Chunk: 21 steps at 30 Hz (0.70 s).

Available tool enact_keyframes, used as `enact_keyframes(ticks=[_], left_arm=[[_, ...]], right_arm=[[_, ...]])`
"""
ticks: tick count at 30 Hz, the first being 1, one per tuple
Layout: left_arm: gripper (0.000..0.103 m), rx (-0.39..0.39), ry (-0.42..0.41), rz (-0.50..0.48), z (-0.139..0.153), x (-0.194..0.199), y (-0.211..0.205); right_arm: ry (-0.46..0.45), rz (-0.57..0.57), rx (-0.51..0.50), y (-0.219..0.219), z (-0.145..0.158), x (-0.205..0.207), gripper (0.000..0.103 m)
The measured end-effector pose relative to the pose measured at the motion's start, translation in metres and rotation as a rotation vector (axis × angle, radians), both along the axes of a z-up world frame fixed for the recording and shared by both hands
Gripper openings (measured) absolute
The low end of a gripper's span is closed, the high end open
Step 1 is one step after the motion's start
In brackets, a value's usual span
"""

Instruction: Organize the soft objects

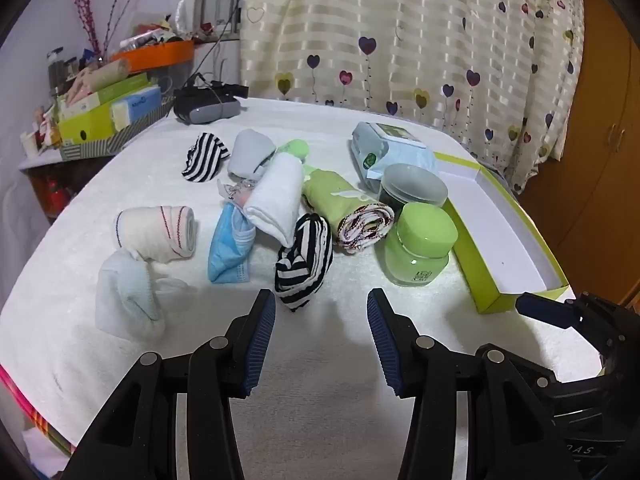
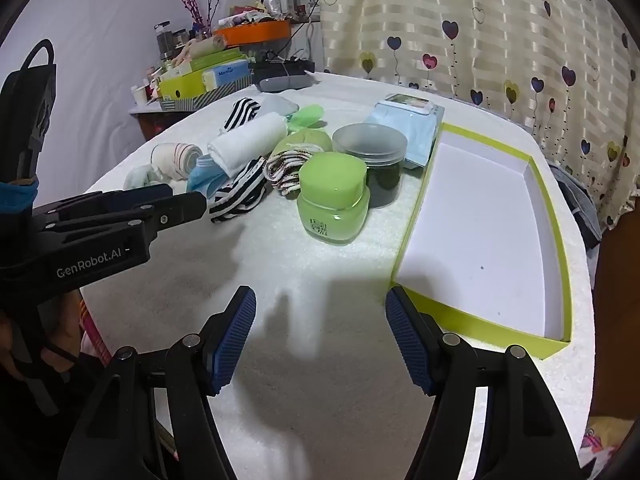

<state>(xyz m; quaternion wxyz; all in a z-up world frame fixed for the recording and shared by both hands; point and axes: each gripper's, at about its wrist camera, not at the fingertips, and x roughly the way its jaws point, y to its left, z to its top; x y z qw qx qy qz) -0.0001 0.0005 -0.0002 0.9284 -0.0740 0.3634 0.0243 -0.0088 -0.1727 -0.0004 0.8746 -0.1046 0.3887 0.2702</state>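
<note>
Soft items lie in a pile on the white towel-covered table (image 1: 320, 360): a black-and-white striped sock (image 1: 304, 266), a blue face mask (image 1: 231, 248), a white rolled towel (image 1: 274, 196), a cream rolled cloth (image 1: 158, 230), a pale blue cloth (image 1: 128, 296), a green rolled cloth (image 1: 344, 208), a second striped sock (image 1: 204, 156). My left gripper (image 1: 321, 308) is open and empty, just short of the near striped sock (image 2: 240, 194). My right gripper (image 2: 321, 312) is open and empty, left of the lime-edged white box (image 2: 480, 240).
A green jar (image 1: 418, 248) and a dark jar with a grey lid (image 1: 414, 186) stand beside the box (image 1: 508, 240). A tissue pack (image 1: 384, 148) lies behind them. A cluttered shelf (image 1: 100, 112) stands far left. A heart-patterned curtain (image 1: 400, 40) hangs behind.
</note>
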Motion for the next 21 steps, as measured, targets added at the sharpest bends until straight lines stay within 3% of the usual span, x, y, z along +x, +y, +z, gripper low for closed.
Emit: enact_keyframes(ticks=[8,21], left_arm=[[0.047,0.039,0.006,0.011,-0.0007,0.0011,-0.0029],[0.047,0.005,0.009,0.017,-0.0044,-0.0025,0.0043]], right_arm=[[0.003,0.009,0.003,0.0006,-0.0001,0.0006,0.068],[-0.009,0.002,0.000,-0.0013,0.0030,0.0002,0.068]])
